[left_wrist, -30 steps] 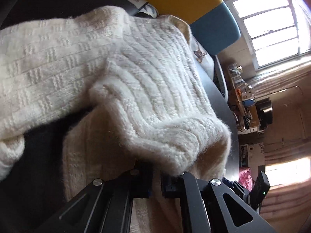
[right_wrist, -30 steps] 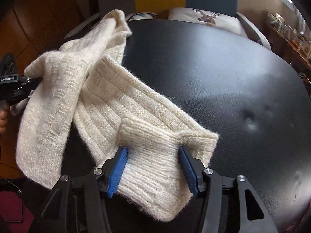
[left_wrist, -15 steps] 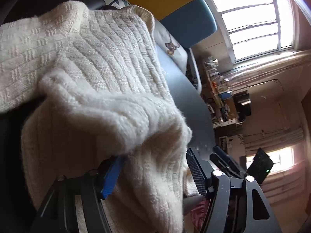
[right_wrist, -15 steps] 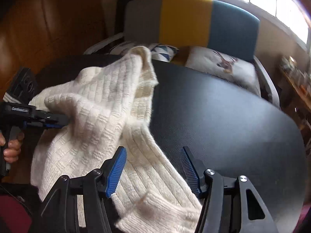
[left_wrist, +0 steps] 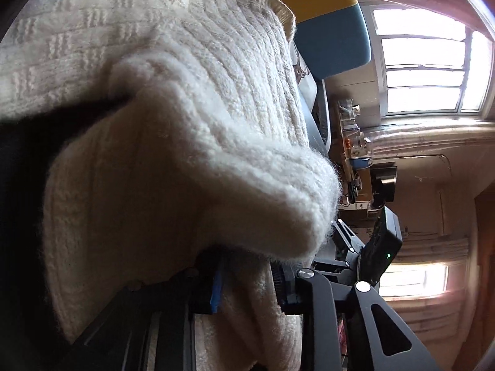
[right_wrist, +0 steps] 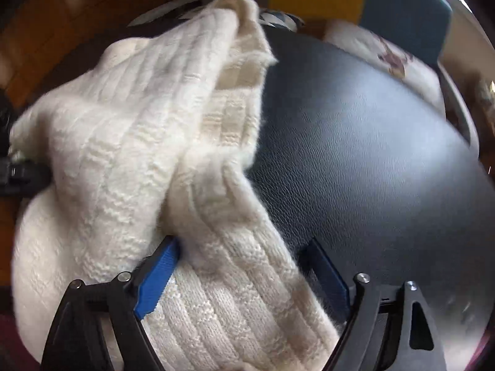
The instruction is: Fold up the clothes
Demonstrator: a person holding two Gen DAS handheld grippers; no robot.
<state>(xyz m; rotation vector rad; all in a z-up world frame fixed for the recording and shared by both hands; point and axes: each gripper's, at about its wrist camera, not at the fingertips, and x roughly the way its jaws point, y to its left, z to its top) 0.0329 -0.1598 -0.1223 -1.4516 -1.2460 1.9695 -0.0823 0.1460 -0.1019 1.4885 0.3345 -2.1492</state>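
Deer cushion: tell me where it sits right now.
In the right wrist view the deer cushion lies at the upper right, just beyond the far edge of the black table, in front of the blue chair back.

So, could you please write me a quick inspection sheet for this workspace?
Surface: round black table, leather-like grain, right half bare.
Job's things: cream knit sweater bunched on the left, one ribbed strip trailing toward the camera.
Clutter: nothing seen on the table.
Grippers: left hand-held gripper closing, knit between its jaws; right hand-held gripper opening, strip lying between the pads without being pressed.
Cables: nothing seen.
Surroundings: grey, yellow and blue sofa, deer cushion, window.
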